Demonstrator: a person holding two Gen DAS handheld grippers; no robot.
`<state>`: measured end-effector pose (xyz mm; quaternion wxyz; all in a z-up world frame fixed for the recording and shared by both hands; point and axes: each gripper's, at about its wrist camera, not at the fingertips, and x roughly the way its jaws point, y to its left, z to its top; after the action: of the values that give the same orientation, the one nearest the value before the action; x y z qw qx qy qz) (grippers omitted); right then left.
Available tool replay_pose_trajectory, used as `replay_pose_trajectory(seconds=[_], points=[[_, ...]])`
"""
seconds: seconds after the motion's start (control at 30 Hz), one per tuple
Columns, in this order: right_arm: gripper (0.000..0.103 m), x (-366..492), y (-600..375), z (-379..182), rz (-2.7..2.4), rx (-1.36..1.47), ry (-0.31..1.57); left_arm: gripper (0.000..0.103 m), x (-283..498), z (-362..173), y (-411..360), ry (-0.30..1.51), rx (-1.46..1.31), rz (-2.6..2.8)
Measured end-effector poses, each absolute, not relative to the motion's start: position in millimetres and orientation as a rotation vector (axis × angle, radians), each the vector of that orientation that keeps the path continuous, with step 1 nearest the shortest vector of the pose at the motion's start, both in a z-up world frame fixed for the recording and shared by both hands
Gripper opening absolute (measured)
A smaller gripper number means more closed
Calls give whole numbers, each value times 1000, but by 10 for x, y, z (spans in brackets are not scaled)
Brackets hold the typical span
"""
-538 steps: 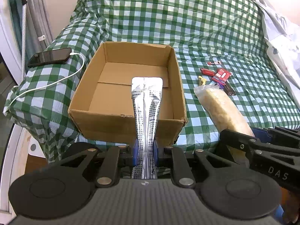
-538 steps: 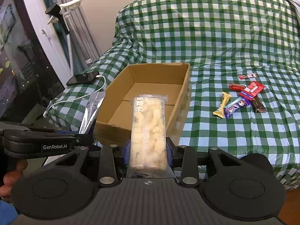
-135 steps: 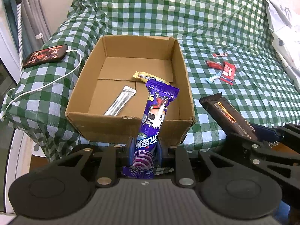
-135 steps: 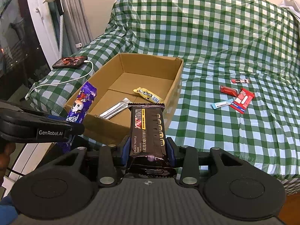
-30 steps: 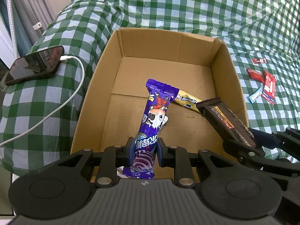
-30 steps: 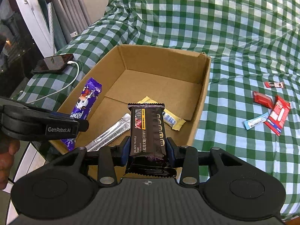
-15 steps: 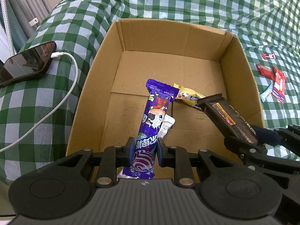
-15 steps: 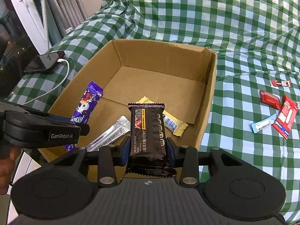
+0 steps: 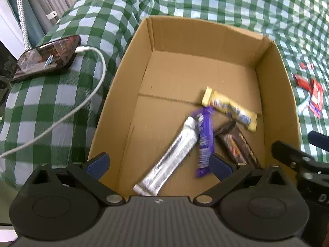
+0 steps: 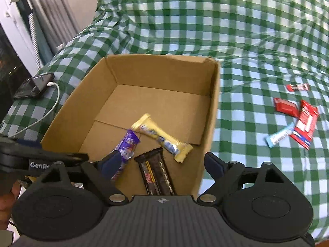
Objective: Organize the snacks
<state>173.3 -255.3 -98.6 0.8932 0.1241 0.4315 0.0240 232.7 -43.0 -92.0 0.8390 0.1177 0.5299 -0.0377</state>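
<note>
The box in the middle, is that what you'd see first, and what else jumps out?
Yes: the open cardboard box on the green checked cover grabs the eye, with yellow, purple, dark and silver snack packs inside. Red wrappers lie loose to its right, and a phone charges on its left.

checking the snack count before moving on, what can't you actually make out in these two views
- Purple packet: motion-blurred in the left wrist view; its print is unreadable there.
- Silver packet: hidden in the right wrist view behind the right gripper body and box wall.
- Dark chocolate bar: near end cut off by the gripper body in both views.
- Small red wrapper out on the checked cloth: too small to read.
</note>
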Motion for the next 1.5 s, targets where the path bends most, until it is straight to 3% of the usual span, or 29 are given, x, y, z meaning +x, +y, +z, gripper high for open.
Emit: replay_pose_trajectory(seconds=[0.7,1.5], points=[[96,275,-2548,-684,-16,261,870,103,951,-504,-488,1022,291,-176],[98,-355,-2736,-444,-62,328,750,103,257,-321,-636,951,313,-203]])
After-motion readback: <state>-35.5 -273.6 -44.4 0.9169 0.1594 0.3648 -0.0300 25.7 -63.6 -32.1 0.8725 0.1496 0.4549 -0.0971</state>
